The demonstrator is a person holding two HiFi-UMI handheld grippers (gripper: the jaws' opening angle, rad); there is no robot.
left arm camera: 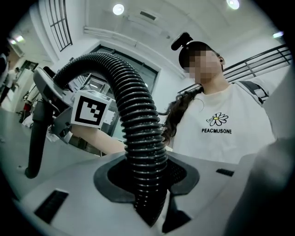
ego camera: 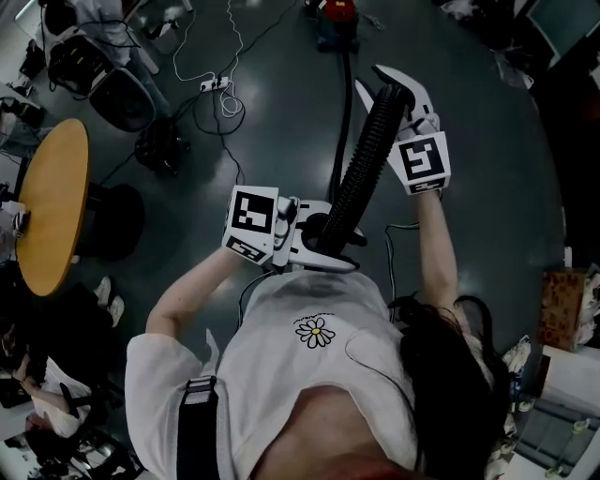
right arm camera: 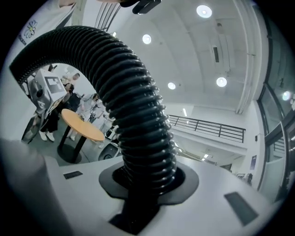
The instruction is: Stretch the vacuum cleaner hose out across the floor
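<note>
Hose (ego camera: 364, 173) was held up off the floor (ego camera: 487, 216) between both grippers, likely so a length could be pulled straight before being laid down. Left gripper (ego camera: 314, 236) had its fingers clenched on it near the body. Right gripper (ego camera: 398, 94) gripped it farther out, fingers tight on the ribs. It looked black, corrugated and springy, arching between the grips, well apart from the vacuum (ego camera: 336, 21).

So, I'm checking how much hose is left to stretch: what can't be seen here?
- Vacuum cleaner: head view, cut off by the top edge.
- Hose beyond the left claw: head view, hidden behind the claw and the person's shirt.
- Where hose meets vacuum cleaner: head view, too small and dark.
</note>
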